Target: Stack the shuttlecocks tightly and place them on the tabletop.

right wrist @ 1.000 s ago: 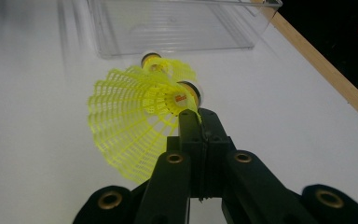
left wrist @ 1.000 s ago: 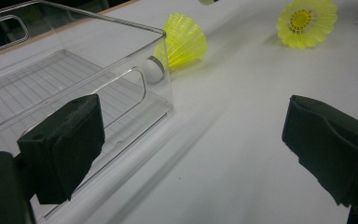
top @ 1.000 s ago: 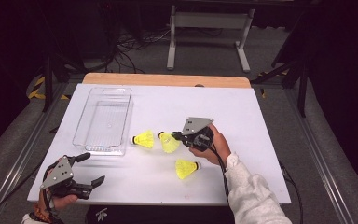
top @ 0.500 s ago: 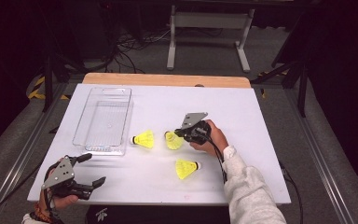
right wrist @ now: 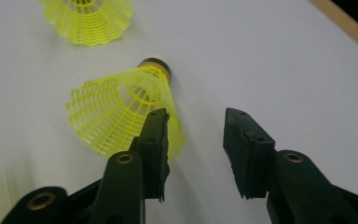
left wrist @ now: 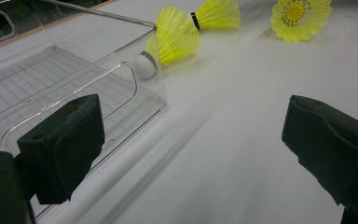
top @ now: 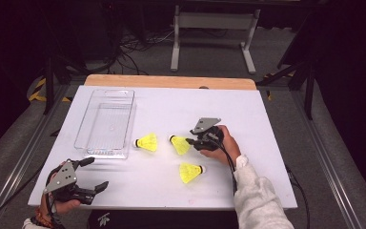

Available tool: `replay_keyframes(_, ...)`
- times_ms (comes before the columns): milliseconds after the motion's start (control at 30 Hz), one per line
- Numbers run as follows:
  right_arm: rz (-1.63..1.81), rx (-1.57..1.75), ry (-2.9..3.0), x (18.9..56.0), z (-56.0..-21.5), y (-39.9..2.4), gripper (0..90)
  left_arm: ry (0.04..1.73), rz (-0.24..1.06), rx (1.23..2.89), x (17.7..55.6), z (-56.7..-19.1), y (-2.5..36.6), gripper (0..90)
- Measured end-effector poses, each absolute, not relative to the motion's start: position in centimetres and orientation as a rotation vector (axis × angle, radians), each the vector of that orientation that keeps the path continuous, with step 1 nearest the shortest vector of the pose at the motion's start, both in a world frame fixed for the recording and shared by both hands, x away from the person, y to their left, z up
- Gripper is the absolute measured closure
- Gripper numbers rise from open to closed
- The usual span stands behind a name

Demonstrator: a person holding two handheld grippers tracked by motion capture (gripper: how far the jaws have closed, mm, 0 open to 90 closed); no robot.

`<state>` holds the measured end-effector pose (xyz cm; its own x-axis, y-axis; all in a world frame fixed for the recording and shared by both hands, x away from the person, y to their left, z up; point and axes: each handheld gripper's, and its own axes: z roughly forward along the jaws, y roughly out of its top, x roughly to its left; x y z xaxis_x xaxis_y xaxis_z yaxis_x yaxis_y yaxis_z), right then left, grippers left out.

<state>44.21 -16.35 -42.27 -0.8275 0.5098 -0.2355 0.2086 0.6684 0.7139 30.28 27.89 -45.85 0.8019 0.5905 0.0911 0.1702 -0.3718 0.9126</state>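
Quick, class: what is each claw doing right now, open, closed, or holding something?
Left claw: open, holding nothing.
Right claw: open, jaws just been opening, nothing between them; middle shuttlecock lies beside one jaw.

Overhead camera; two close, perhaps table-level

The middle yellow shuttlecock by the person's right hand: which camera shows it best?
The right gripper view: the middle shuttlecock lies close up, skirt mesh and dark cork band clear, beside the tongs. The high view shows it small; the left gripper view shows it far off, partly behind another.
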Motion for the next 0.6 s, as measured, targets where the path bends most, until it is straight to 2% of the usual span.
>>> replay_keyframes(100,1.022,0.577,2.423,42.2,-40.9,-17.2,63.6,0.568,0.507,1.929,30.2,-45.8,27.9,6.6)
replay_keyframes(167,1.011,0.544,2.441,40.8,-39.9,-17.3,70.6,0.564,0.51,1.934,30.2,-45.7,27.8,6.6)
replay_keyframes(233,1.066,0.569,2.47,39.9,-39.3,-17.2,73.2,0.562,0.507,1.936,30.3,-45.7,27.8,6.6)
replay_keyframes(367,0.988,0.555,2.596,39.2,-39.8,-15.2,69.1,0.553,0.506,1.943,30.4,-45.7,27.5,6.6)
replay_keyframes(467,0.96,0.624,2.645,40.2,-40.5,-14.0,62.8,0.551,0.505,1.951,30.4,-45.8,27.4,6.6)
replay_keyframes(600,0.964,0.706,2.697,41.3,-41.2,-13.3,60.9,0.557,0.501,1.947,30.5,-45.8,27.5,6.6)
